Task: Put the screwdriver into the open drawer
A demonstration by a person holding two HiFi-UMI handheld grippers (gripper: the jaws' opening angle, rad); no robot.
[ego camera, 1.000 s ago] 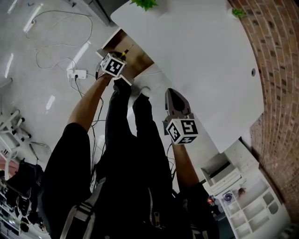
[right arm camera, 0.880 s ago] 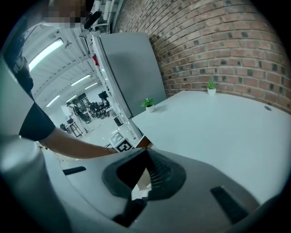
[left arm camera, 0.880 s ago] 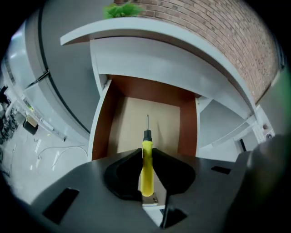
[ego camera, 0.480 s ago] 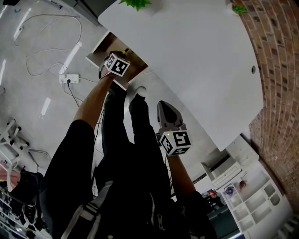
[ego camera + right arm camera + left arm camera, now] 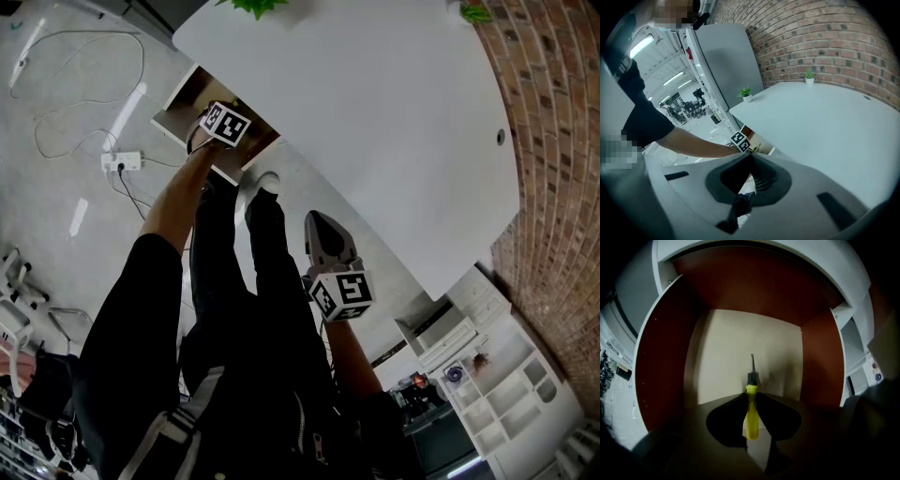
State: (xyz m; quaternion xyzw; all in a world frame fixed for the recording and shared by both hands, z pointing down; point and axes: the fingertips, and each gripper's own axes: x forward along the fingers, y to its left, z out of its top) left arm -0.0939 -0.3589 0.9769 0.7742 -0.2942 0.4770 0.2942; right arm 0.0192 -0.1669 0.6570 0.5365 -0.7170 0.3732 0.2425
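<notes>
Yellow-handled screwdriver (image 5: 751, 420) is sitting clamped in the left gripper (image 5: 750, 397), pointing into the open drawer (image 5: 722, 348), while the right gripper (image 5: 750, 155) is hanging closed and empty.

No readable text, labels or numbers

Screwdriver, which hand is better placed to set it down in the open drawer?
Left. The left gripper holds the screwdriver, tip pointing into the drawer. The right gripper is shut and empty, off beside the table.
</notes>
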